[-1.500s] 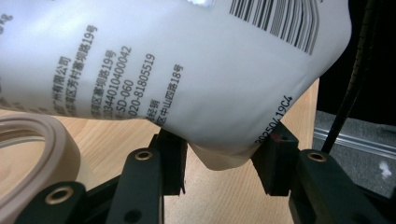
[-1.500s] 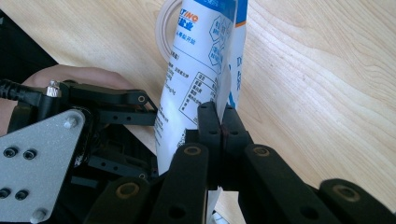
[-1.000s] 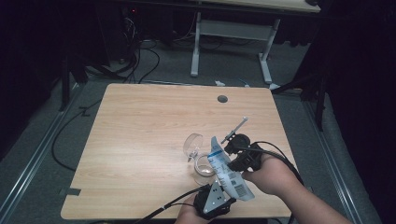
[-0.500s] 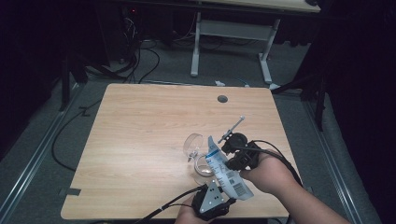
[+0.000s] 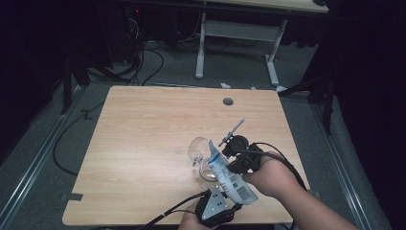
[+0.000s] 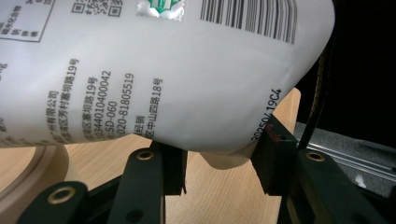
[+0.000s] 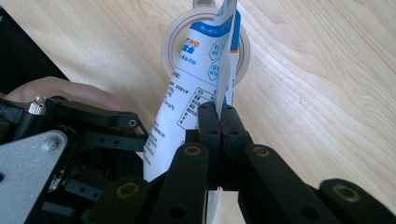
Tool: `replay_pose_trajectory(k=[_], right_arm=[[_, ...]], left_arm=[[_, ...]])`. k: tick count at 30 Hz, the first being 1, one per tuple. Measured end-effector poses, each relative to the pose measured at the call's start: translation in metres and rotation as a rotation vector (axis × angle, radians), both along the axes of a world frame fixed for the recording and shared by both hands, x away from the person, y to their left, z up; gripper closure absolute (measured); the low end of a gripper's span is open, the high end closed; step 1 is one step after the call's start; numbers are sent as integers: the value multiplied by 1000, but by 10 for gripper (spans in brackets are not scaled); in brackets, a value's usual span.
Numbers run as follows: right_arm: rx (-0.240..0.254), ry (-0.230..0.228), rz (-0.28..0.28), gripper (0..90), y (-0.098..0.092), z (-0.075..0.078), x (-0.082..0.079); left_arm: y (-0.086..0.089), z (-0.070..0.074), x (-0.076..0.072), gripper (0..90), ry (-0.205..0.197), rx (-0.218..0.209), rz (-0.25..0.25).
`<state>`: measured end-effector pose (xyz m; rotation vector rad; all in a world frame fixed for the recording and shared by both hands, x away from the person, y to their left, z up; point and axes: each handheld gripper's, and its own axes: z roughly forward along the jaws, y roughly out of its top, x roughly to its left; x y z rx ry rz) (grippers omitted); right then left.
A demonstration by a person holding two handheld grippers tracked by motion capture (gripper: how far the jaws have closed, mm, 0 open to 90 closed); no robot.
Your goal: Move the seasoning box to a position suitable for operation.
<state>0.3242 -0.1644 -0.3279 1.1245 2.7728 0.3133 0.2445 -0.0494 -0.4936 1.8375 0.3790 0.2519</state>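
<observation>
Pouch (image 5: 230,175) tilted over the glass (image 5: 201,152); left tongs (image 6: 219,161) clamp its bottom; right tongs (image 7: 220,123) pinch its top edge.

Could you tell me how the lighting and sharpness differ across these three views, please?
High view: the table is lit while the surroundings fall into near-black; the glass shows glare. Left gripper view: the pouch is bright and its print sharp, the background black. Right gripper view: evenly lit wood, with the near tongs slightly soft.

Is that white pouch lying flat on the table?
No, the white pouch is held up off the table, clamped by the left gripper and right gripper.
</observation>
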Motion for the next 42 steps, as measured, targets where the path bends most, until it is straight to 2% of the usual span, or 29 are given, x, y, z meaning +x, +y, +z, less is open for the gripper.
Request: replay_pose_trajectory(k=[22,42], right_arm=[[2,-4,9,900,2,-4,1],[6,-26,18,900,1,5,2]], left_arm=[[-2,0,-3,594,-11,-8,-16],[-3,7,2,598,-22,-18,-10]])
